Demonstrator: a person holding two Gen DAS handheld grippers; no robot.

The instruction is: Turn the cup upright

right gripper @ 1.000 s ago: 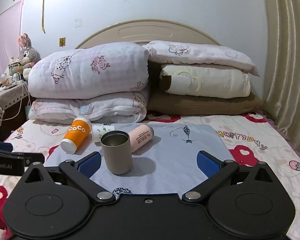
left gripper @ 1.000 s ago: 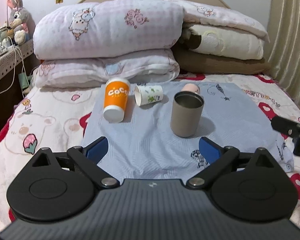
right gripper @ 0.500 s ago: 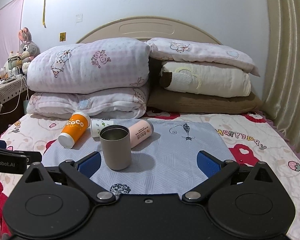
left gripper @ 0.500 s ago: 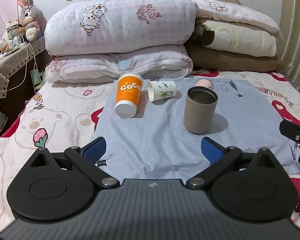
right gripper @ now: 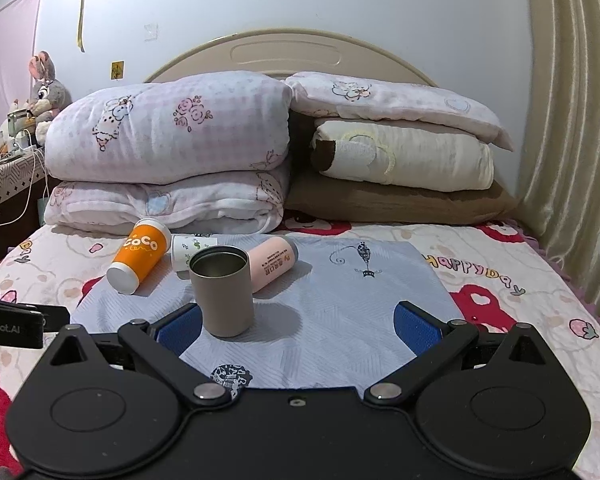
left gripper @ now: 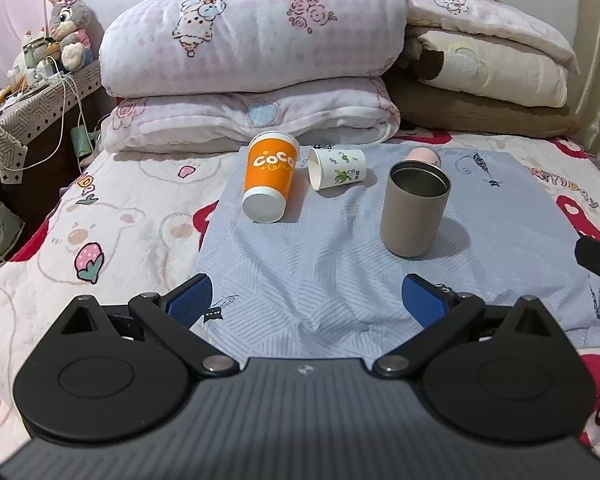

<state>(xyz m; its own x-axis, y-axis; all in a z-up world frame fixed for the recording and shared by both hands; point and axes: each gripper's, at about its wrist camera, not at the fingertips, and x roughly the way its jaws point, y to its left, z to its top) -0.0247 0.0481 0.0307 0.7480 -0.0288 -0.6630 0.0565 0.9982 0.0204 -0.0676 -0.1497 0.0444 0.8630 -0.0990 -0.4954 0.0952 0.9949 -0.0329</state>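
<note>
A grey metal cup (left gripper: pixel 414 208) (right gripper: pixel 223 290) stands upright, mouth up, on a light blue cloth (left gripper: pixel 340 264) (right gripper: pixel 340 300) on the bed. An orange "COCO" cup (left gripper: pixel 270 178) (right gripper: pixel 140 255), a small white paper cup with green print (left gripper: pixel 337 168) (right gripper: pixel 186 250) and a pink cup (right gripper: pixel 272 262) (left gripper: pixel 423 156) lie on their sides behind it. My left gripper (left gripper: pixel 306 300) is open and empty, short of the cups. My right gripper (right gripper: pixel 298 326) is open and empty, with the grey cup just beyond its left finger.
Folded quilts and pillows (left gripper: pixel 252 60) (right gripper: pixel 168 140) are stacked at the headboard behind the cups. A cluttered side table with a plush rabbit (left gripper: pixel 66 20) stands at the left. A curtain (right gripper: pixel 572 120) hangs at the right. The right gripper's tip shows in the left wrist view (left gripper: pixel 598 258).
Both grippers have pulled back and shifted slightly, so the cups sit a little farther away and more central in view. No cup has moved. Both stay open.
</note>
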